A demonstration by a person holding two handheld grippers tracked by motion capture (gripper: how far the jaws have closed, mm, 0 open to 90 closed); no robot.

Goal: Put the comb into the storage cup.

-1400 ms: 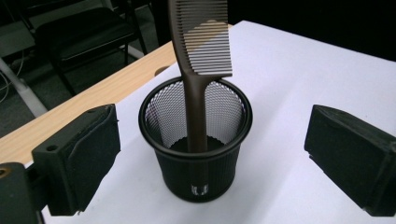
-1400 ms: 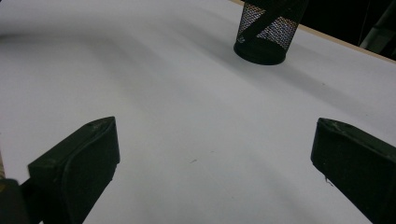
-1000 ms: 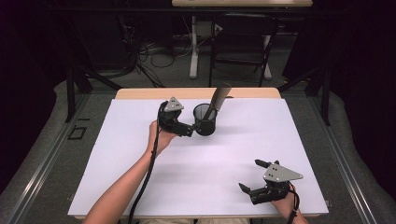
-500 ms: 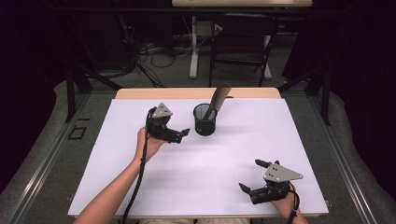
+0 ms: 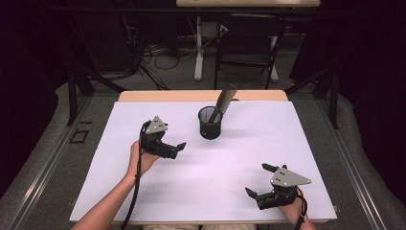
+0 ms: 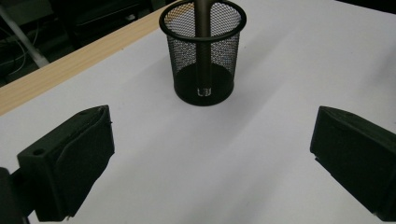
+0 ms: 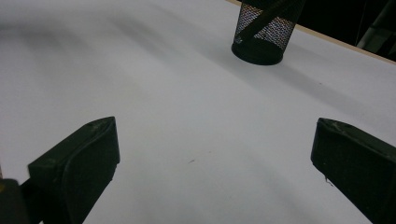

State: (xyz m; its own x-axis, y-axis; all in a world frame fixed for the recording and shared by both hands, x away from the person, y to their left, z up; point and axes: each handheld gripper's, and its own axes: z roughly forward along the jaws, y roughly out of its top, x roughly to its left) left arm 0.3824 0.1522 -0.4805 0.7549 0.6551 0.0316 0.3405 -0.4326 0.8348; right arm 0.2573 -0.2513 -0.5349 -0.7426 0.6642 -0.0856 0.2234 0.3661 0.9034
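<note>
The left tool hangs over the white counter with its jaws spread wide and nothing between them, pointing toward the black mesh pen cup. That cup stands near the far middle of the counter, well clear of the tool now, with a brownish flat-handled utensil leaning out over its rim; through the mesh in the left gripper view its stem reaches the cup's floor. The right tool rests low at the near right edge, also wide and empty. To me the drop-in looks done and the hand is backing off. A second ago the left tool was right against the cup; it has since drawn back toward the person. The right one hasn't stirred.
</note>
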